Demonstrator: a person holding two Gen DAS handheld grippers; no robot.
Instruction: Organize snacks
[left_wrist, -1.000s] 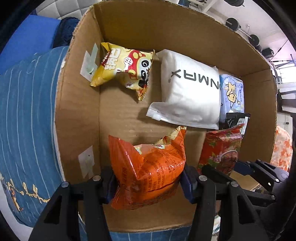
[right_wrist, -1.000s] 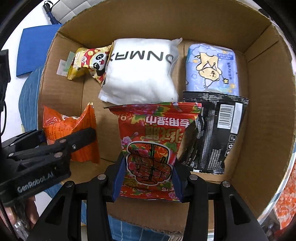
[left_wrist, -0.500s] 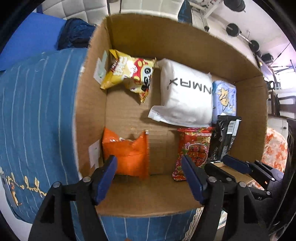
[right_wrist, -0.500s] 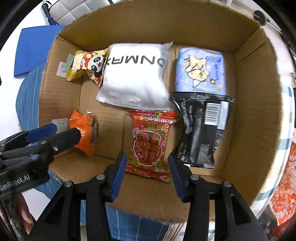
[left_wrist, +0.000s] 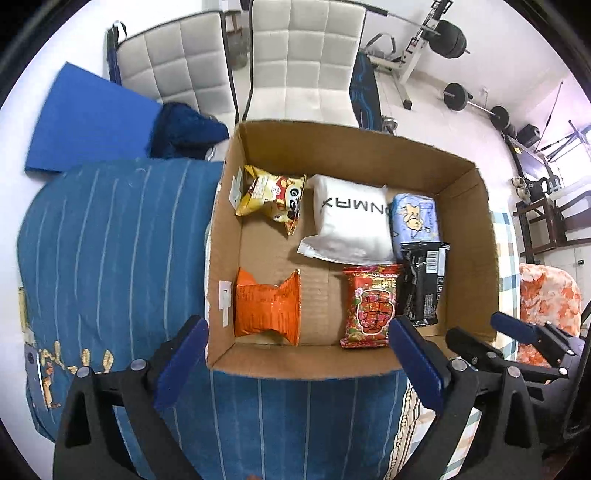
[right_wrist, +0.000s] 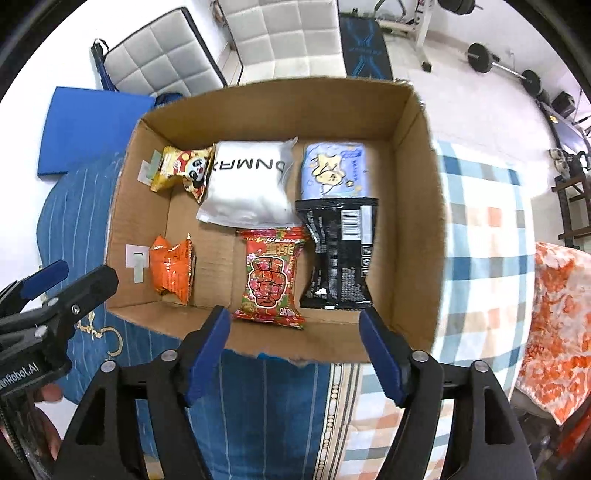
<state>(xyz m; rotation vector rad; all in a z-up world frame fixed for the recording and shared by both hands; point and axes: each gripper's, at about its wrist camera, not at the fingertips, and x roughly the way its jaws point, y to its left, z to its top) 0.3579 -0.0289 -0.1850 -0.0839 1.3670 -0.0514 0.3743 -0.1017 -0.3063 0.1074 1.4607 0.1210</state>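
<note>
An open cardboard box (left_wrist: 469, 236) (right_wrist: 413, 206) holds several snacks. An orange packet (left_wrist: 267, 308) (right_wrist: 171, 267) lies at its near left, a red flowered packet (left_wrist: 371, 306) (right_wrist: 271, 275) in the near middle, a black packet (left_wrist: 423, 282) (right_wrist: 340, 253) at the near right. Along the far wall lie a yellow panda packet (left_wrist: 273, 195) (right_wrist: 181, 170), a white pouch (left_wrist: 351, 221) (right_wrist: 247, 184) and a pale blue pack (left_wrist: 415, 218) (right_wrist: 334, 171). My left gripper (left_wrist: 299, 358) and right gripper (right_wrist: 295, 349) both hang open and empty above the box's near wall.
The box rests on a blue striped cloth (left_wrist: 110, 240) beside a checked cloth (right_wrist: 480, 229). An orange patterned fabric (right_wrist: 557, 325) lies at the right. White padded chairs (left_wrist: 306, 62), a blue mat (left_wrist: 88, 118) and gym weights (left_wrist: 458, 96) stand beyond.
Both grippers let go of their packets, the orange one left and the red one right, then opened wide and pulled back up out of the box.
</note>
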